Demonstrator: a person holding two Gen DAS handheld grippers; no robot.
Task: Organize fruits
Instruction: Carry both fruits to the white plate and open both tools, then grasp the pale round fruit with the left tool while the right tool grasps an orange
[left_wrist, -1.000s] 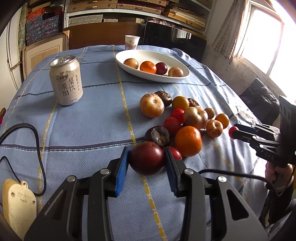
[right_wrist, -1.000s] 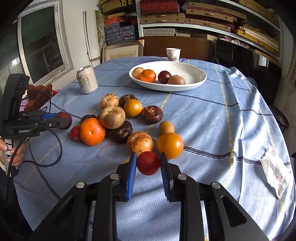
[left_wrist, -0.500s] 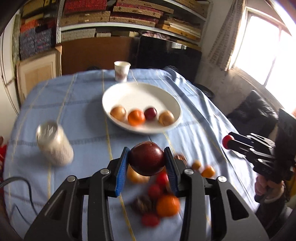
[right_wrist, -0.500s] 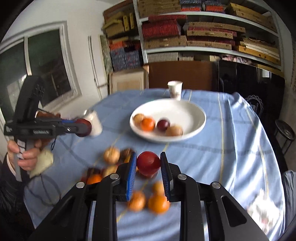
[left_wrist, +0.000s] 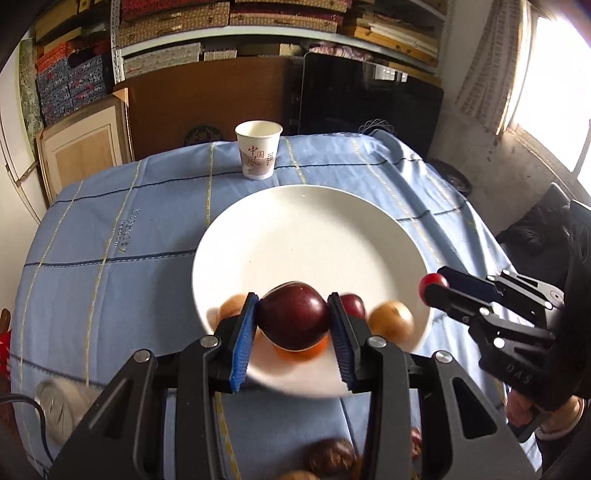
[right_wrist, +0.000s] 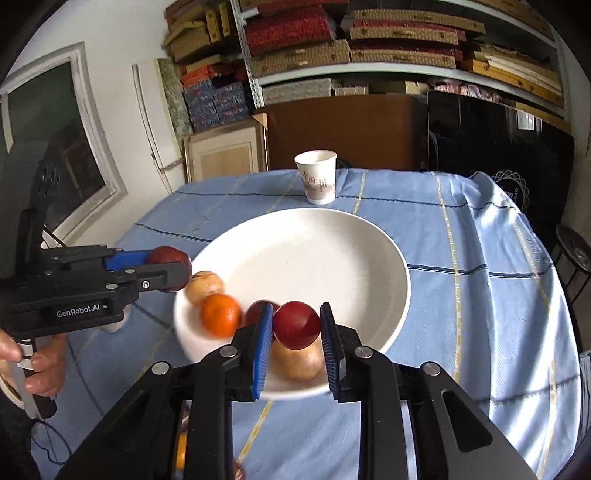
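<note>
My left gripper (left_wrist: 293, 320) is shut on a dark purple plum (left_wrist: 293, 319) and holds it above the near rim of the white plate (left_wrist: 310, 229). My right gripper (right_wrist: 296, 325) is shut on a small red fruit (right_wrist: 296, 324), also over the plate's (right_wrist: 314, 251) near side. Each gripper shows in the other's view, the right one (left_wrist: 434, 283) and the left one (right_wrist: 170, 267). On the plate lie an orange fruit (right_wrist: 220, 315), two tan fruits (right_wrist: 204, 285) (right_wrist: 297, 360) and a dark red one (right_wrist: 260, 311).
A paper cup (left_wrist: 258, 154) stands behind the plate on the blue tablecloth (left_wrist: 122, 236); it also shows in the right wrist view (right_wrist: 317, 181). A blurred can (left_wrist: 61, 406) is at lower left. Loose fruits (left_wrist: 328, 459) lie on the cloth near me. Shelves and boards stand behind the table.
Both grippers have lifted and moved forward from the fruit pile to above the plate's near side, each still holding its fruit.
</note>
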